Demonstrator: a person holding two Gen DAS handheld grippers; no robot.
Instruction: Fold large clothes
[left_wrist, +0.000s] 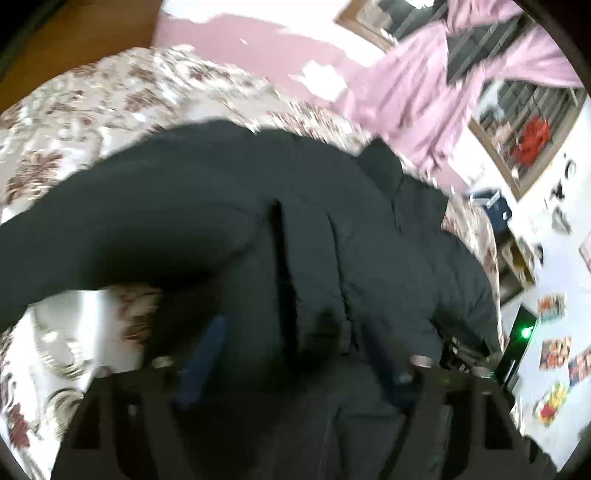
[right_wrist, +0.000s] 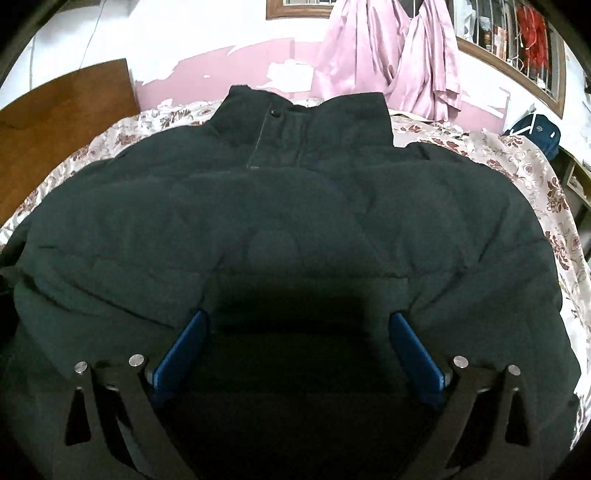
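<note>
- On the flowered bed cover (right_wrist: 535, 177), spread almost edge to edge, I see one dark padded jacket (right_wrist: 280, 221); its collar (right_wrist: 303, 110) points to the far side and its hem comes toward me, so its long axis runs near to far.
- My right claw (right_wrist: 299, 321) hangs straight over the near middle of the jacket, its two blue fingers (right_wrist: 181, 350) spread wide with nothing between them; its shadow falls on the cloth just ahead.
- From that claw the body of the jacket lies directly ahead and to both sides, collar farthest.
- In the left wrist view the picture is smeared by motion. The jacket (left_wrist: 221, 206) fills the middle, with one sleeve (left_wrist: 92, 229) stretching off to the left across the cover.
- My left claw (left_wrist: 295, 354) sits low against the dark cloth. I can make out one blue finger (left_wrist: 207, 350); the other is lost in black, so I cannot tell whether it is open or pinching fabric.
- I judge the left claw is the nearer one to the sleeve, so a sleeve fold inward falls to it.
- Count: one jacket, one collar, one sleeve in view, two claws, one bed cover, two pink curtains (right_wrist: 388, 55) on the far wall.
</note>
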